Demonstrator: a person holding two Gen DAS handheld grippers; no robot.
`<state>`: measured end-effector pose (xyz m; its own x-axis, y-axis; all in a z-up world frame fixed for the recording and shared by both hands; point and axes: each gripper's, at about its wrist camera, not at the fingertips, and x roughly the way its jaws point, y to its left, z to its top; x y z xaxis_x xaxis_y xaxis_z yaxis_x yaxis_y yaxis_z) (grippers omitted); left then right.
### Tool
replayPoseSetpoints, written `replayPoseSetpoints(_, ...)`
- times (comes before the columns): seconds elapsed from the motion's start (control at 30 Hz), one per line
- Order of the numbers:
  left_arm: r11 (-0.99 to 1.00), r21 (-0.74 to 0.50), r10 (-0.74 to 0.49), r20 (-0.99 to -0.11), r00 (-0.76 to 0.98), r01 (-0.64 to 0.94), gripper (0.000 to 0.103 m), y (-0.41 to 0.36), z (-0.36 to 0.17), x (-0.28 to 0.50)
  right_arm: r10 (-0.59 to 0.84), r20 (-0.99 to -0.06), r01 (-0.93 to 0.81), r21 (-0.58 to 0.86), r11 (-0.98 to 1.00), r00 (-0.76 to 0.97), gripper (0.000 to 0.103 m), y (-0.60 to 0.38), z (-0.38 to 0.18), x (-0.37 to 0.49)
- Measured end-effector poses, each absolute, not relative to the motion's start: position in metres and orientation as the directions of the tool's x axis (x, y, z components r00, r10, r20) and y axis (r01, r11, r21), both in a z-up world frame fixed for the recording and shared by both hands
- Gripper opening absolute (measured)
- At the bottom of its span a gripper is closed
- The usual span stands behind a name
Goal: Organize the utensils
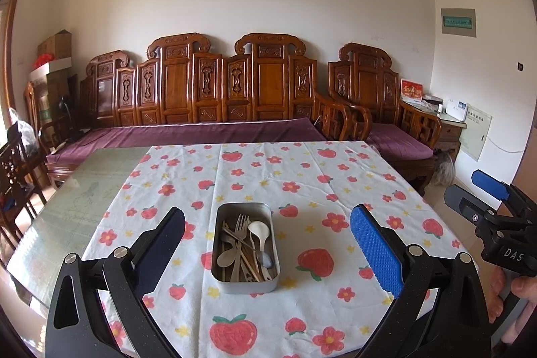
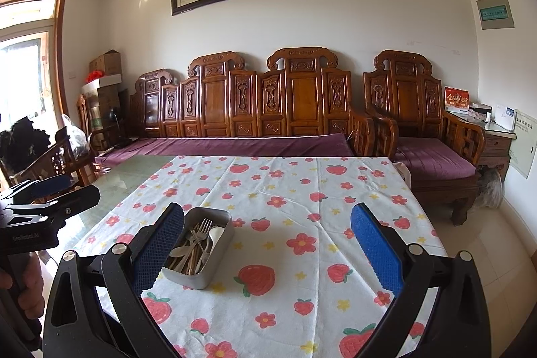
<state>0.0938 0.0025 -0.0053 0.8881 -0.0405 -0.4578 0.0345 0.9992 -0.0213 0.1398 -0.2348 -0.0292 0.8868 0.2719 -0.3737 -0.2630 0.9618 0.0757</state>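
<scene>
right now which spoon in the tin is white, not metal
The white spoon, bowl toward the far end of the metal tin, right of the fork. The other spoons are dull grey metal.

White tablecloth printed with red strawberries and flowers; grey tin

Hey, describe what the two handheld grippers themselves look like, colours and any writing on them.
Both are black with speckled linkage arms, silver pivot pins and blue dimpled pads on the fingers. The left gripper reads GenRobot.AI on its body, seen from the right camera. The right gripper carries DAS lettering, seen from the left camera.
</scene>
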Motion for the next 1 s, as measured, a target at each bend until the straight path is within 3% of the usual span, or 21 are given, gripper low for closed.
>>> replayPoseSetpoints(1.0, 0.999, -0.021, -0.045, -0.452, 0.891, 0.04, 0.095, -0.0037, 0.0049, 0.0895, 0.274, -0.376, -0.264, 0.078, 0.961, 0.885, 0.1, -0.2353, -0.029, 0.1412)
